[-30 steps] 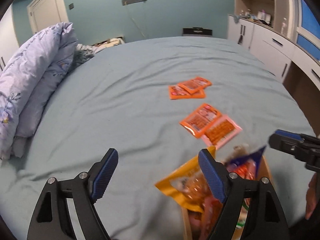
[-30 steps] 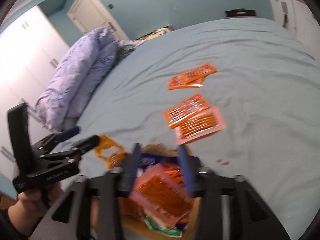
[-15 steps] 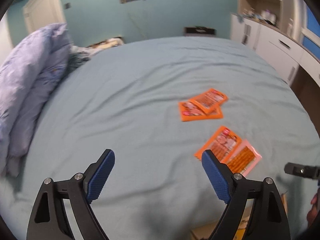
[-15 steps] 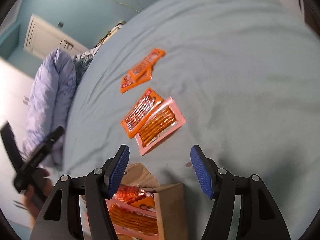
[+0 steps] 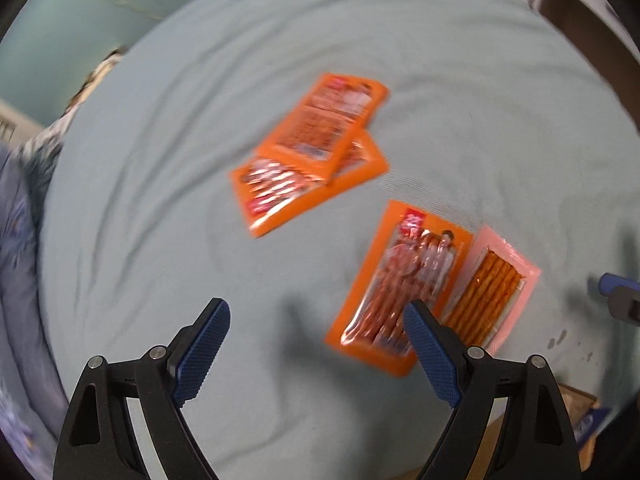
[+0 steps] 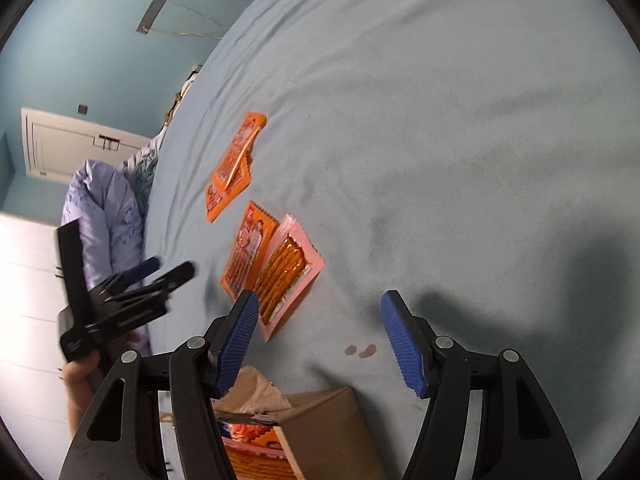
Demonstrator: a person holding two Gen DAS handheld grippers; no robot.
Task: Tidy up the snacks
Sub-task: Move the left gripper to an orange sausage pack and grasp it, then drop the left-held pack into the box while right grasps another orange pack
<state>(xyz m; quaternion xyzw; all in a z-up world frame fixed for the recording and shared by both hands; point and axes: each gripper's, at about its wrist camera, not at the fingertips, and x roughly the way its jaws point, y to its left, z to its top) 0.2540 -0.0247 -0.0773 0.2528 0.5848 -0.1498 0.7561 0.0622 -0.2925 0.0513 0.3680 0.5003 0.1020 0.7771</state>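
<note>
Loose snack packets lie on the blue bed sheet (image 5: 160, 160): two stacked orange packets (image 5: 316, 152), a single orange packet (image 5: 404, 284) and a pink packet (image 5: 488, 292) beside it. My left gripper (image 5: 316, 312) hangs open just above the sheet, pointing steeply down, its right finger over the single orange packet's near edge. My right gripper (image 6: 320, 300) stands open with nothing in it, above a cardboard box (image 6: 328, 432) that holds more packets (image 6: 256, 456). The pink packet (image 6: 288, 276) lies just beyond its left finger. The left gripper (image 6: 172, 267) shows at the left of this view.
A folded lilac duvet (image 6: 104, 220) lies along the bed's far left side, with a white door (image 6: 72, 148) behind it. Small dark stains (image 6: 360, 350) mark the sheet near the box. A hand (image 6: 80, 380) grips the left tool.
The left gripper swung away from the box, out over the loose packets, and tipped downward. The right gripper let a pink packet drop into the box, opened and rolled.
</note>
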